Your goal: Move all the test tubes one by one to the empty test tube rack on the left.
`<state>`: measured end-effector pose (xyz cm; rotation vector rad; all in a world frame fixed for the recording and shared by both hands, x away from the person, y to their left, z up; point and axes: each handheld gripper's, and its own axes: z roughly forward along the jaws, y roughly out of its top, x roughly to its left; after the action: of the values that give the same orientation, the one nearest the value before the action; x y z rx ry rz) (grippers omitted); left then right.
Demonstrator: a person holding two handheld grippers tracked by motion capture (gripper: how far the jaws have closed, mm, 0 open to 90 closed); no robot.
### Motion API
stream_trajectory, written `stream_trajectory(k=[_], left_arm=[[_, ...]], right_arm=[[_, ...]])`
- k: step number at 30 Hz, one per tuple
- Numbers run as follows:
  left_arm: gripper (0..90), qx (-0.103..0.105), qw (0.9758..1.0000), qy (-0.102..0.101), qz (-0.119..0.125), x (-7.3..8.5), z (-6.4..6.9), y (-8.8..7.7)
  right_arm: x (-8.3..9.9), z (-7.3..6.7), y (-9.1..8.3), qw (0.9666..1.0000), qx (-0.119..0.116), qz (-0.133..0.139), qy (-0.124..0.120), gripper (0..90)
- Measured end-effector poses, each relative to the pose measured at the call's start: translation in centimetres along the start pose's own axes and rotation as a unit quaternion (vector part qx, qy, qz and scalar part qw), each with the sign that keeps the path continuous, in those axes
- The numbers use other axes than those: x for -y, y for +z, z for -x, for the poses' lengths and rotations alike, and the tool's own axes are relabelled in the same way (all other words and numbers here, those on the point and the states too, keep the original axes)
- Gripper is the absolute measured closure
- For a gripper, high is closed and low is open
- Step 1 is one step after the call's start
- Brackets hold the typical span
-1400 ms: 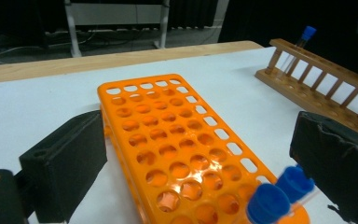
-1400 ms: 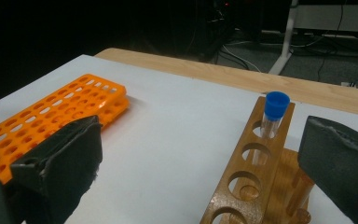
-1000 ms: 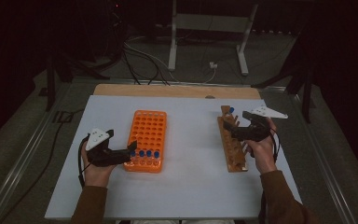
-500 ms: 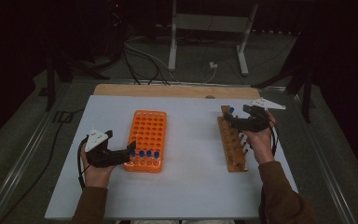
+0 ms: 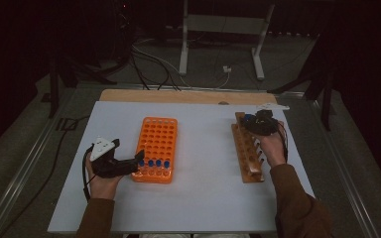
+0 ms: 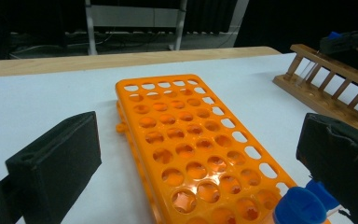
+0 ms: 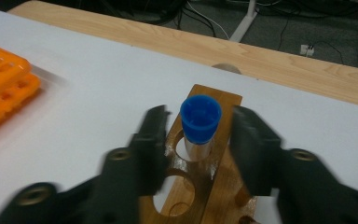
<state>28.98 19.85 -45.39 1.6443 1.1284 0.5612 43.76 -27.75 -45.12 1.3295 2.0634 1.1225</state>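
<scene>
A clear tube with a blue cap (image 7: 199,125) stands upright in the farthest hole of the wooden rack (image 7: 214,179). My right gripper (image 7: 198,140) is open, one jaw on each side of the tube with a gap on both sides. In the high view this right gripper (image 5: 252,123) hovers over the far end of the wooden rack (image 5: 248,158). My left gripper (image 5: 131,166) rests open at the near left corner of the orange rack (image 5: 156,136). Several blue-capped tubes (image 5: 154,162) stand in the orange rack's near row; one cap (image 6: 300,207) sits by my left gripper's right-hand jaw.
Both racks lie on a white board (image 5: 203,173) with a bare wooden strip (image 5: 178,96) along its far edge. The other holes of the wooden rack look empty. A metal stand (image 5: 218,29) and cables lie on the floor beyond the table.
My right gripper has moved from the middle of the wooden rack to its far end, and its jaws now stand apart around the tube. The left gripper has not moved.
</scene>
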Motion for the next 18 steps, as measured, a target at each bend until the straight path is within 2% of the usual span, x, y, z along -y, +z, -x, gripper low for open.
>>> stream_trajectory(k=[2, 5, 12, 18], left_arm=[[0.7, 0.0, 1.0, -0.002, 0.0, 0.0, -0.04, -0.02], [0.7, 0.0, 1.0, -0.001, 0.0, 0.01, -0.03, -0.02], [0.8, 0.001, 1.0, -0.001, -0.002, 0.06, -0.02, 0.0], [0.8, 0.001, 1.0, -0.002, -0.003, 0.1, -0.07, 0.04]], right_arm=[[-0.1, -0.1, 0.25, 1.0, -0.001, -0.003, -0.004, 70.9], [-0.31, -0.26, 0.57, 0.9999, 0.006, -0.008, -0.008, 74.3], [-0.43, -0.21, 0.88, 0.9999, 0.012, -0.006, 0.004, 76.0], [-0.52, -0.12, 0.28, 0.9999, 0.009, 0.005, 0.008, 76.3]])
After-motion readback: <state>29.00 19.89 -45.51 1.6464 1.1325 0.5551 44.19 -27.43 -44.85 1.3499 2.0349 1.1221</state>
